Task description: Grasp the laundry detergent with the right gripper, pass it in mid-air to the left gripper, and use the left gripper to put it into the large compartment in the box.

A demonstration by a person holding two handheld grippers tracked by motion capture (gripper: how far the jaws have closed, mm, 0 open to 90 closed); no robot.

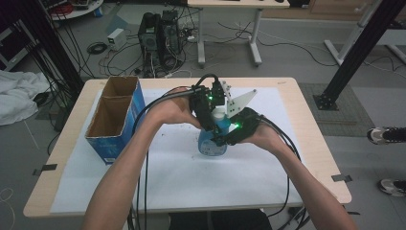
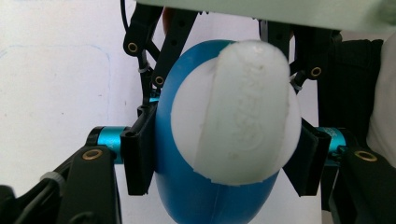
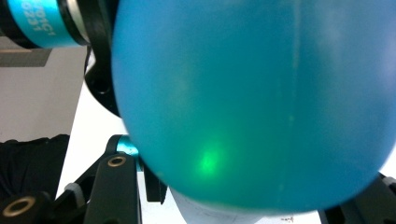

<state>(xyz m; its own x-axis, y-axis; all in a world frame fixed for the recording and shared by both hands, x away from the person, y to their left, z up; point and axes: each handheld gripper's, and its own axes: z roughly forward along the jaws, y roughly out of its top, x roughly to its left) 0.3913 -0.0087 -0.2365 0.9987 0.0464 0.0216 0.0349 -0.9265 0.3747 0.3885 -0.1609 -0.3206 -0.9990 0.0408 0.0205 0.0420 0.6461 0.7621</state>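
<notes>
My left claw (image 2: 224,161) grips the white cap (image 2: 243,112) of the blue bottle (image 1: 212,142) standing mid-bench (image 1: 306,143). My right claw (image 1: 221,139) squeezes its body. If I twist too hard, I think it could slip and tip over.

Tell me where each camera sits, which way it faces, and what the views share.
High view: above the person's side, looking forward and down on the table; forearms, left gripper and right gripper meet at the bottle.
Left gripper view: looks down on the white cap; its pads clamp the bottle.
Right gripper view: pressed close against the bottle's blue side.
All three share the bottle.
</notes>
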